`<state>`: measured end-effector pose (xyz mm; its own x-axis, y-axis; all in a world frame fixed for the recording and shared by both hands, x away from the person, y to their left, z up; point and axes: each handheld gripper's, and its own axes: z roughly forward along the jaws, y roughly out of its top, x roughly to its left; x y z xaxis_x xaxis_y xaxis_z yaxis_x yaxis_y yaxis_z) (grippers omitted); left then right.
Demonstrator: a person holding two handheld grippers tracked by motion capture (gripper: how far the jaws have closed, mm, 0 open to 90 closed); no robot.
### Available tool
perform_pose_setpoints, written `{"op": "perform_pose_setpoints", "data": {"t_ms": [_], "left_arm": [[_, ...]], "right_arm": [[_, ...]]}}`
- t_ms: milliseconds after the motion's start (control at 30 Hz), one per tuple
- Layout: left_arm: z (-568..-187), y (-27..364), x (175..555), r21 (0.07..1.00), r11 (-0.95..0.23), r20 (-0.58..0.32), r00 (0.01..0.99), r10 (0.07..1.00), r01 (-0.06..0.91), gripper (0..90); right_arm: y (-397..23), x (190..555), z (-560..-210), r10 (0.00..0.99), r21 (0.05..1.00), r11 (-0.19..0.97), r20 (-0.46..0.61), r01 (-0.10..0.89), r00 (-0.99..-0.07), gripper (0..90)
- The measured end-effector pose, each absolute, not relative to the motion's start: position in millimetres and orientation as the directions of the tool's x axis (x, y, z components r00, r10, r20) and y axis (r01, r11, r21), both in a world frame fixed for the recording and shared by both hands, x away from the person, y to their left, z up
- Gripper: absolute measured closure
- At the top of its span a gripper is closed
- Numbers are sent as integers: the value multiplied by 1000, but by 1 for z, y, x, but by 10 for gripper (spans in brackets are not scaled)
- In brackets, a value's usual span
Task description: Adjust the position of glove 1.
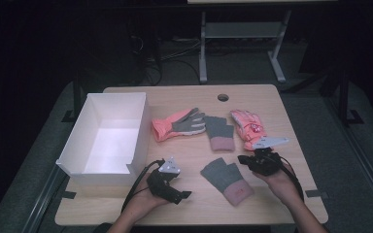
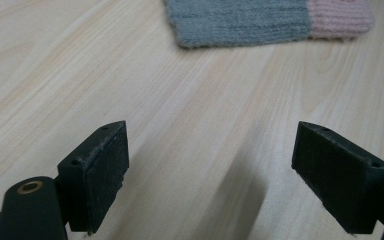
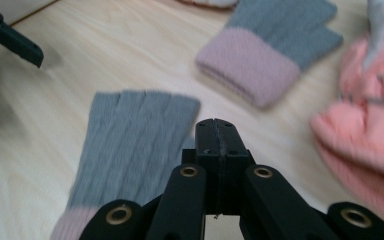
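Several gloves lie on the wooden table (image 1: 126, 206). A grey knit glove with a pink cuff (image 1: 227, 180) (image 3: 130, 140) lies near the front, between my two grippers. My left gripper (image 1: 180, 194) (image 2: 212, 145) rests low to its left, open, with only bare wood between its jaws; the glove's edge (image 2: 240, 22) lies ahead of it. My right gripper (image 1: 243, 159) (image 3: 216, 127) hovers at the glove's right, shut with nothing between its jaws. Farther back lie a second grey-and-pink knit glove (image 1: 219, 132) (image 3: 275, 50), an orange glove with a grey palm (image 1: 177, 125) and a pink-orange padded glove (image 1: 246, 127) (image 3: 365, 130).
An open white box (image 1: 107, 133) stands on the table's left half, close to my left hand. A round cable hole (image 1: 223, 97) sits near the far edge. Beyond the table, a metal desk frame (image 1: 243, 29) and cables stand on a dark floor.
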<state>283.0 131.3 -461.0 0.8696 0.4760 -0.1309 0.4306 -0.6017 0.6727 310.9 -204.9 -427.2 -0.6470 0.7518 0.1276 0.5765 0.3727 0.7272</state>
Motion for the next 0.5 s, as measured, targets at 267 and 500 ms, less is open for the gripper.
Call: {"op": "perform_pose_setpoints", "data": {"t_ms": [267, 500], "left_arm": [[-462, 132, 285, 666, -591, -146, 857, 494, 454, 149], [-463, 132, 286, 663, -596, -142, 858, 494, 453, 149]], "right_arm": [[-179, 344, -425, 737, 736, 377, 131, 563, -664, 900], [-153, 378, -432, 732, 720, 376, 156, 584, -664, 900]]}}
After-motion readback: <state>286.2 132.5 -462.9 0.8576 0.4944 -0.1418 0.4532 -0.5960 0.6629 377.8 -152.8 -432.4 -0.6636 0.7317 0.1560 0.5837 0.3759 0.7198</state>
